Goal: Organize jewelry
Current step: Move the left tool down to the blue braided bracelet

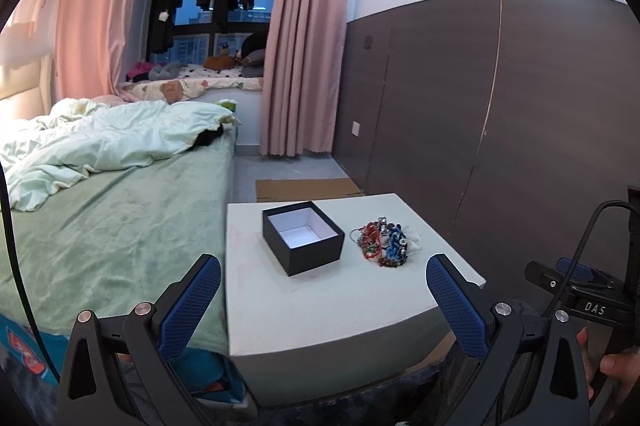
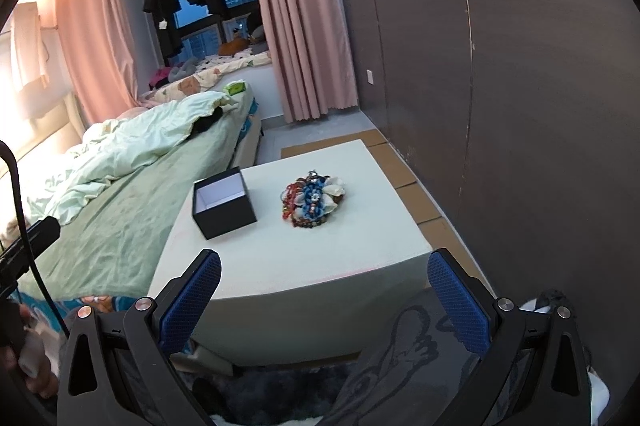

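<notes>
An open black box (image 1: 303, 242) with a white inside stands on the white table (image 1: 320, 306). To its right lies a pile of jewelry (image 1: 382, 240): red, blue and beaded bracelets with white pieces. In the right wrist view the box (image 2: 223, 201) is left of the pile (image 2: 314, 197). My left gripper (image 1: 323, 268) is open and empty, held short of the table's near edge. My right gripper (image 2: 324, 266) is open and empty, also back from the near edge. The right gripper also shows in the left wrist view (image 1: 580, 290) at the far right.
A bed with a green sheet (image 1: 112, 234) and rumpled quilt runs along the table's left side. A dark panelled wall (image 1: 520, 113) stands on the right. Cardboard (image 1: 308, 189) lies on the floor behind the table. Pink curtains (image 1: 304, 37) hang at the back.
</notes>
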The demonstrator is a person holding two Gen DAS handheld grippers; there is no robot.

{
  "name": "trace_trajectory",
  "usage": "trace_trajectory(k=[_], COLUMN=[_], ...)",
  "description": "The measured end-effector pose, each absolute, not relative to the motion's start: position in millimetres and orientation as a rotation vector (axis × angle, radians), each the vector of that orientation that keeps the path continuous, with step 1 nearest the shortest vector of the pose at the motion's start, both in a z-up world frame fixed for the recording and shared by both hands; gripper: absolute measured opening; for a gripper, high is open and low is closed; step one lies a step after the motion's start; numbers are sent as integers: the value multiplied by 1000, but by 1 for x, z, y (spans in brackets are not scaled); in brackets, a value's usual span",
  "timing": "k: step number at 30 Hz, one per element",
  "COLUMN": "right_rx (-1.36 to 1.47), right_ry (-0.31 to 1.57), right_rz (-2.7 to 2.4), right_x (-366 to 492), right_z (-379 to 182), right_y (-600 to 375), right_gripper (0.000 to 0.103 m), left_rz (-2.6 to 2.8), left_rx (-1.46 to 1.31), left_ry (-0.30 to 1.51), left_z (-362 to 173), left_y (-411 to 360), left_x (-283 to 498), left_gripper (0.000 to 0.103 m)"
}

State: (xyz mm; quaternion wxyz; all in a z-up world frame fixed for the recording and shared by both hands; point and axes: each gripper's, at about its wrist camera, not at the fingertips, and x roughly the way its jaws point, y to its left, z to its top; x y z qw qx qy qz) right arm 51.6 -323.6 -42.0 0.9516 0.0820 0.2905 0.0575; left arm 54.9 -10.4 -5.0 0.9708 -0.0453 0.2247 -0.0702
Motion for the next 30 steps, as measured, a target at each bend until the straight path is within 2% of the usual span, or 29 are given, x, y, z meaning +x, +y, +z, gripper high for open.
trace_trajectory(k=[9,11,13,21,28,30], right_rx=[207,229,243,311,391,410], right_ry=[632,647,664,745,797,809], right_rz=[115,119,126,191,278,300], right_x=[92,105,115,159,200,211], right_z=[-54,-59,-64,-89,-112,-119], right_y=[-345,-351,-355,-364,-366,-366], right_gripper=[103,102,99,76,64,58], left_rz=[-216,-231,-239,-309,-355,-366], left_rx=[-109,-108,-102,-131,-151,-162], left_ry=[509,525,547,633,690,712], left_z=[-15,-17,-21,-41,-59,-65], left_y=[-26,-30,-34,-54,-73,-76], left_x=[106,116,131,178,211,222], left_gripper=[101,95,91,71,57,50])
